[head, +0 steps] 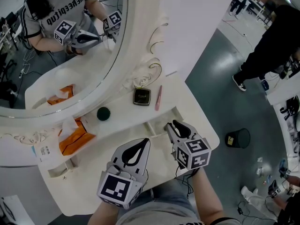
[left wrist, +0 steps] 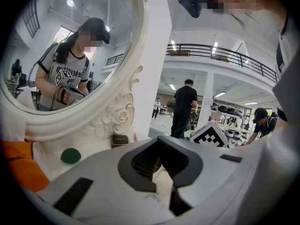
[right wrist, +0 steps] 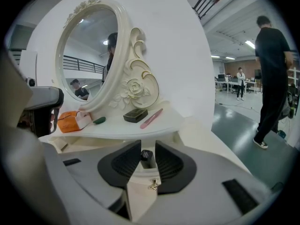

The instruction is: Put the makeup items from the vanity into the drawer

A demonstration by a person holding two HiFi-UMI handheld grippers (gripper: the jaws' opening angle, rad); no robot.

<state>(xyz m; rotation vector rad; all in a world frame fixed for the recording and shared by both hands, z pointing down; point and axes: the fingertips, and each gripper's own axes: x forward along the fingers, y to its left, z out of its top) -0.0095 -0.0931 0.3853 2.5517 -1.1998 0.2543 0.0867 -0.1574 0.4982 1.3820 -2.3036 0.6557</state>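
while both grippers hover at the vanity (head: 187,108) edge farthest from the mirror (head: 125,55), the left gripper (head: 144,145) has its jaws spread, with only a white surface showing in the gap. the right gripper (head: 174,127) also has its jaws spread. a small dark item (right wrist: 146,156) stands in that gap, above a white drawer front (right wrist: 139,196) with a gold knob (right wrist: 152,185); pad contact cannot be confirmed. just below the mirror lie a dark compact (head: 141,96), a pink pencil (head: 158,97), a green round item (head: 103,113) and an orange tissue pack (head: 74,139).
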